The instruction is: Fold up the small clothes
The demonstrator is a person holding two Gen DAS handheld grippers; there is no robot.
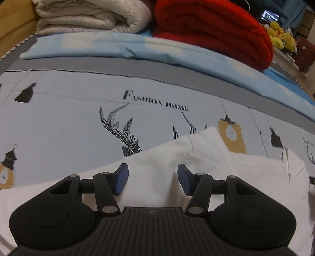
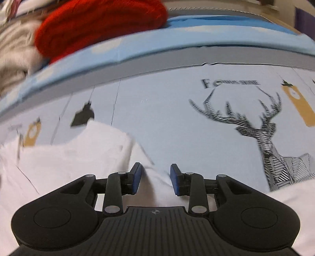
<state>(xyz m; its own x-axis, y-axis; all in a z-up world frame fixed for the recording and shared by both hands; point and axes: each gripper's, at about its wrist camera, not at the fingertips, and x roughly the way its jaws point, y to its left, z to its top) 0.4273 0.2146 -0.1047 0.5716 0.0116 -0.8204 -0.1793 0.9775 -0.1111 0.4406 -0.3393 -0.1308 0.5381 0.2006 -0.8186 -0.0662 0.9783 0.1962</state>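
White cotton cloth, a small garment [image 1: 196,157], lies spread on the pale blue printed bed sheet [image 1: 69,118] with deer and lamp drawings, near the front edge of both views. It is rumpled, with one corner raised toward the printed words and some layers already lying over each other.

The left hand-held gripper [image 1: 153,180] hangs just above the cloth with its blue pads wide apart and nothing between them. The right hand-held gripper [image 2: 155,178] is also parted, low over a ridge of the same white cloth [image 2: 78,157]; I cannot tell if its pads touch the fabric.

My judgement is that the step in hand is the reach for a grasp: both tools are placed over the garment, but no fold is being carried. The next move asks each one to go down on an edge or corner, close on one layer only, and then lift together so the cloth does not twist.

Much of the garment is hidden under the black gripper bodies and cut off at the lower border, so its kind and full outline are not clear. The right view is blurred. Behind, a folded red blanket [image 1: 212,29] and a cream quilted blanket [image 1: 88,15] rest on a light blue pillow [image 1: 118,47].
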